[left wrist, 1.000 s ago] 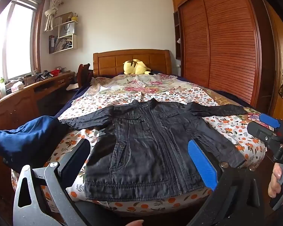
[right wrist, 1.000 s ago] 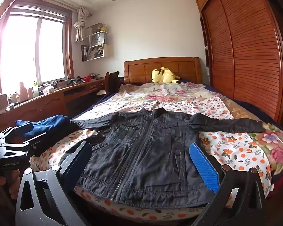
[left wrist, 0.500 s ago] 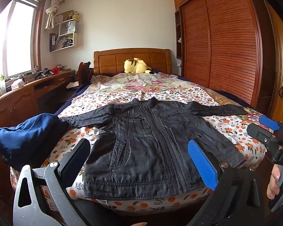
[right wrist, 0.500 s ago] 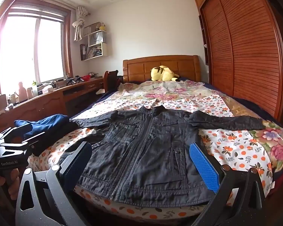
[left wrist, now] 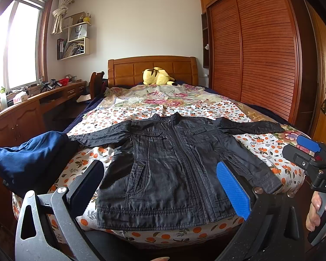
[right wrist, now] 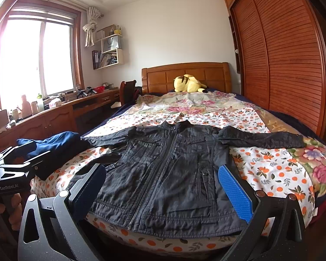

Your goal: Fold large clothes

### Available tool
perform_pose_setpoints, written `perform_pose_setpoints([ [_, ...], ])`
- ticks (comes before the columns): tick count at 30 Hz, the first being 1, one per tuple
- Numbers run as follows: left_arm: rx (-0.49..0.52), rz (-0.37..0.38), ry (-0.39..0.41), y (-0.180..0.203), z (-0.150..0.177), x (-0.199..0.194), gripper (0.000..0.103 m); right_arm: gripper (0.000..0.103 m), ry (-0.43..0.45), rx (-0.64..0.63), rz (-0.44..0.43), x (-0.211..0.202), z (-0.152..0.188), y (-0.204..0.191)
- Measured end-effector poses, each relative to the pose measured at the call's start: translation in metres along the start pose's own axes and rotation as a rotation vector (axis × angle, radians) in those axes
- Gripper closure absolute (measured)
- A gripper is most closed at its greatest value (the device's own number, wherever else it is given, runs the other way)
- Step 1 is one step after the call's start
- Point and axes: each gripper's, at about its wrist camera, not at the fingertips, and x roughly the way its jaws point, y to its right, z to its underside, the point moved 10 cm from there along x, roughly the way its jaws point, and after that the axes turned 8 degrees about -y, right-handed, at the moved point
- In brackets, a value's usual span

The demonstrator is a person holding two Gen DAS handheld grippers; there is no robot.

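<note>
At far left, a desk (right wrist: pixel 54 117) under the window (right wrist: pixel 37 56), cluttered along its top. Next to it, at the bed's left edge, a crumpled blue garment (left wrist: pixel 30 158), touching the tip of the jacket's left-hand sleeve. Low in the left wrist view, left gripper (left wrist: pixel 160 187) spread wide, nothing between its fingers, held above the near hem and apart from the cloth. Seen also at the left border of the right wrist view, gripped by a hand (right wrist: pixel 12 208). In the middle, black jacket (right wrist: pixel 167 169) laid flat and front-up on the floral bedspread (right wrist: pixel 271 174), zipped shut, collar toward the headboard (right wrist: pixel 184 76), both sleeves stretched out sideways, hem near the foot of the bed. Yellow plush toy (right wrist: pixel 188 83) against the headboard, well apart from the jacket. Right gripper (right wrist: pixel 163 189) likewise wide apart and empty, short of the hem; possibly not touching, hard to judge through the fisheye. At right, slatted wooden wardrobe doors (right wrist: pixel 289 61).
</note>
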Motion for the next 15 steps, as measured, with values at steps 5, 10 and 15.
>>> perform_pose_setpoints([
  [5,0.0,-0.001,0.002,-0.0004,0.0004,-0.001,0.0,0.0,0.0,-0.001,0.001,0.0001,-0.0002,-0.0003],
  [10,0.0,-0.001,0.004,-0.0008,0.0,-0.002,0.0,0.0,-0.001,0.0,0.002,0.0002,-0.0004,-0.0005],
  [15,0.0,-0.002,0.006,-0.0012,-0.0013,-0.0035,0.0,0.0,0.0,0.0,0.002,0.0001,-0.0004,-0.0007],
])
